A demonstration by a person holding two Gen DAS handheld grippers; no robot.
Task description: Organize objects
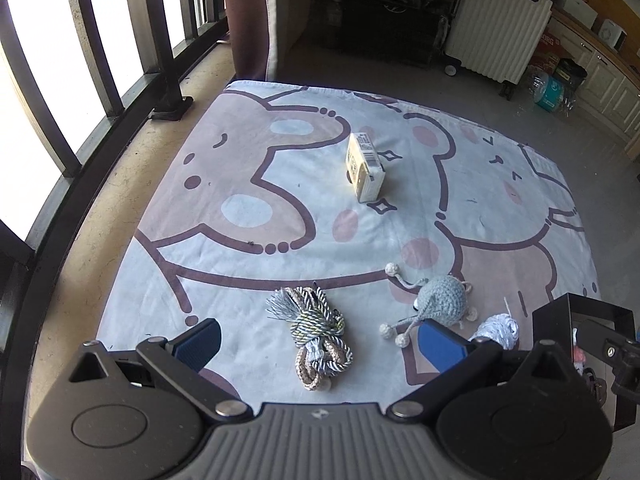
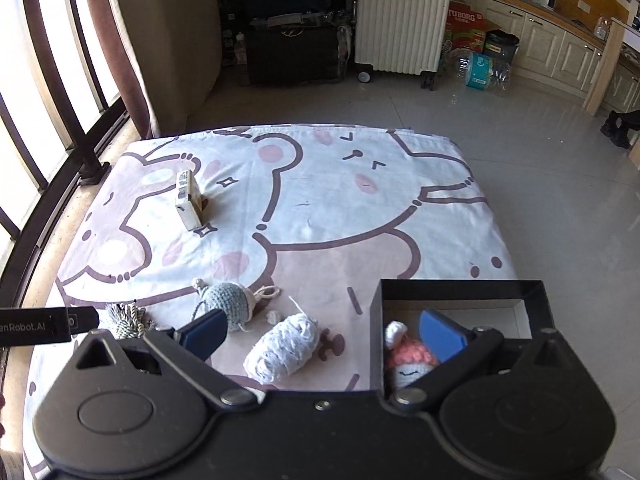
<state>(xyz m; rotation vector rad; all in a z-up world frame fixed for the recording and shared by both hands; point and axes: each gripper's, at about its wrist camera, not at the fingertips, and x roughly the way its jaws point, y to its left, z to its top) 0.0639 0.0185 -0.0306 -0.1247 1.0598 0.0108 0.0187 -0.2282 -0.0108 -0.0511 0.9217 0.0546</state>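
Note:
My left gripper (image 1: pixel 320 342) is open and hangs over a coiled bundle of striped cords (image 1: pixel 318 338) on the cartoon blanket (image 1: pixel 240 184). A grey crocheted toy (image 1: pixel 442 300) (image 2: pixel 226 300) lies to its right, beside a white yarn ball (image 1: pixel 498 330) (image 2: pixel 282 348). My right gripper (image 2: pixel 324 334) is open; the yarn ball lies between its fingers, and its right finger (image 2: pixel 442 336) is over a black box (image 2: pixel 456 292) that holds a pink and white crocheted doll (image 2: pixel 408 360). A small cream carton (image 1: pixel 364 166) (image 2: pixel 188 198) lies farther back on the blanket.
A dark window railing (image 1: pixel 100 92) runs along the left beside the blanket. A white suitcase (image 2: pixel 402 20), a dark crate (image 2: pixel 294 54), bottles and cream cabinets (image 2: pixel 560 52) stand beyond on the tiled floor (image 2: pixel 540 184).

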